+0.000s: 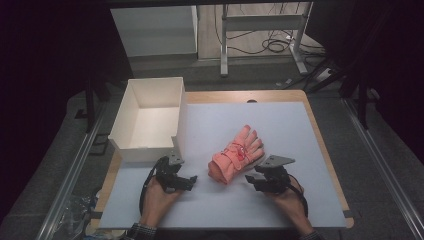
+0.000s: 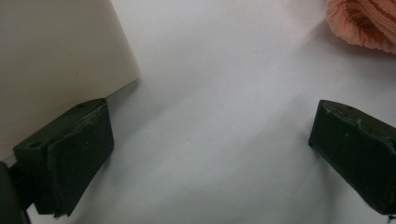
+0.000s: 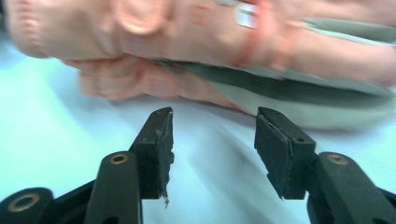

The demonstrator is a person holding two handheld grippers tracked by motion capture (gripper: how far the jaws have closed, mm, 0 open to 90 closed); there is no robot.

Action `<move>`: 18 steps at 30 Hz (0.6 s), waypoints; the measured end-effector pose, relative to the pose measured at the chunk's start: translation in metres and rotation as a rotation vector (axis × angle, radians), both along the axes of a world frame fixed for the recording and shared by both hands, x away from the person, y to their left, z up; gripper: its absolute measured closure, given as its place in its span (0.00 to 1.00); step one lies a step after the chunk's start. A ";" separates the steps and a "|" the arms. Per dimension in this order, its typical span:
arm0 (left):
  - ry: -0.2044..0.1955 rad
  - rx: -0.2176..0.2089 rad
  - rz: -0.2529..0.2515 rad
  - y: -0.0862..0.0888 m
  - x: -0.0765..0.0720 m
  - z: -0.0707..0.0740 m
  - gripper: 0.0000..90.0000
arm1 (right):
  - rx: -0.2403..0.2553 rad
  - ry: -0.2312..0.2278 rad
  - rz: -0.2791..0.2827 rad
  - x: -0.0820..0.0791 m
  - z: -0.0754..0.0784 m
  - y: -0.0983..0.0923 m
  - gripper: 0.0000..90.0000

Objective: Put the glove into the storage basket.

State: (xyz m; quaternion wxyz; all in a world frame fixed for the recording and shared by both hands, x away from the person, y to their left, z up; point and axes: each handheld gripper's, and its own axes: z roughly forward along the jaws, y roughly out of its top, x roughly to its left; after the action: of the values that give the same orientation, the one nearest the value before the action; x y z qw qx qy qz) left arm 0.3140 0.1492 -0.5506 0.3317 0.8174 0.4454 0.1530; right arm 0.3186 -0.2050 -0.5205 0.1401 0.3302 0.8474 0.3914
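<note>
A dim room with a grey carpeted floor [image 1: 50,165] and a white desk frame [image 1: 260,30] at the back surrounds a wooden table topped by a pale grey mat [image 1: 280,130], which carries everything in play. The biggest thing on it is an open white box [image 1: 150,117], standing just ahead of the left gripper [image 1: 192,180]; in the left gripper view its wall rises right beside that gripper's left jaw. Next in size is a pair of pink knitted gloves [image 1: 236,154], stacked and tied with a red cord, lying between the two grippers and slightly ahead of them, cuff end toward the person. It sits just ahead of the right gripper [image 3: 214,140], close to the jaw tips but not between them. The right gripper's jaws are released, spread partway with only mat between them. The left gripper's jaws stand wide apart, grasping nothing, well off to the gloves' left.
</note>
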 end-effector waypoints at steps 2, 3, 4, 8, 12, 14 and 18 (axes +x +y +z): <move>0.000 -0.001 0.000 0.000 0.000 0.000 0.00 | 0.001 0.003 -0.013 0.001 0.000 -0.006 0.49; 0.000 -0.001 0.000 0.000 0.000 0.000 0.00 | -0.003 0.003 -0.029 0.003 0.001 -0.013 0.48; 0.000 -0.002 0.000 0.000 0.000 0.000 0.00 | -0.008 0.001 -0.055 0.005 0.001 -0.022 0.45; -0.001 -0.010 0.007 0.000 0.000 0.000 0.00 | -0.025 -0.010 -0.120 0.010 0.003 -0.045 0.38; -0.001 -0.012 0.007 0.000 0.000 0.000 0.00 | -0.036 -0.022 -0.164 0.013 0.004 -0.059 0.33; -0.001 -0.011 0.007 0.000 0.000 0.000 0.00 | -0.060 -0.025 -0.191 0.019 0.005 -0.072 0.28; 0.004 -0.002 -0.004 0.000 0.001 0.002 0.01 | -0.069 -0.036 -0.226 0.022 0.005 -0.085 0.24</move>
State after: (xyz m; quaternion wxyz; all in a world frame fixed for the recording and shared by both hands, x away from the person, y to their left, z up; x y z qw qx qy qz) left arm 0.3148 0.1490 -0.5488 0.3320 0.8183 0.4447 0.1500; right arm 0.3409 -0.2902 -0.5155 0.2097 0.4115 0.8153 0.3494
